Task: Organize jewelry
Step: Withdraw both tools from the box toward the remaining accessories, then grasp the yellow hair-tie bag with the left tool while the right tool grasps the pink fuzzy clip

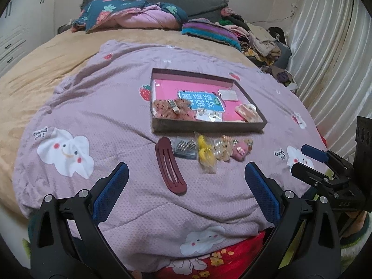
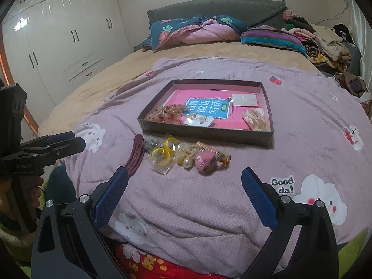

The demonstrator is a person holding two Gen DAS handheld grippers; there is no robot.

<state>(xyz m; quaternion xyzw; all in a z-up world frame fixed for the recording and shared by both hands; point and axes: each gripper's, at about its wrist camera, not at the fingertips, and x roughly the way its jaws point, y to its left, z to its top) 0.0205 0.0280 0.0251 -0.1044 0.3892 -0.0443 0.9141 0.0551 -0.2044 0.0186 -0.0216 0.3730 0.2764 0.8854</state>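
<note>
A shallow dark box [image 1: 209,125] [image 2: 204,134] with a pink floor lies on the purple blanket and holds hair clips and earring cards. In front of it lie a maroon hair clip [image 1: 171,166] [image 2: 134,154], a small bag of silver pieces [image 1: 184,148], a bag of yellow rings [image 1: 204,153] [image 2: 164,154], pearl pieces [image 1: 222,148] [image 2: 186,157] and a pink clip [image 1: 241,151] [image 2: 205,160]. My left gripper [image 1: 186,174] is open and empty, just short of the row. My right gripper [image 2: 184,179] is open and empty, near the pink clip.
The purple blanket [image 1: 116,121] covers a tan bed. Folded quilts [image 1: 130,15] and a pile of clothes [image 1: 255,34] lie at the far end. A curtain [image 1: 330,58] hangs on the right; a white wardrobe [image 2: 58,41] stands on the left.
</note>
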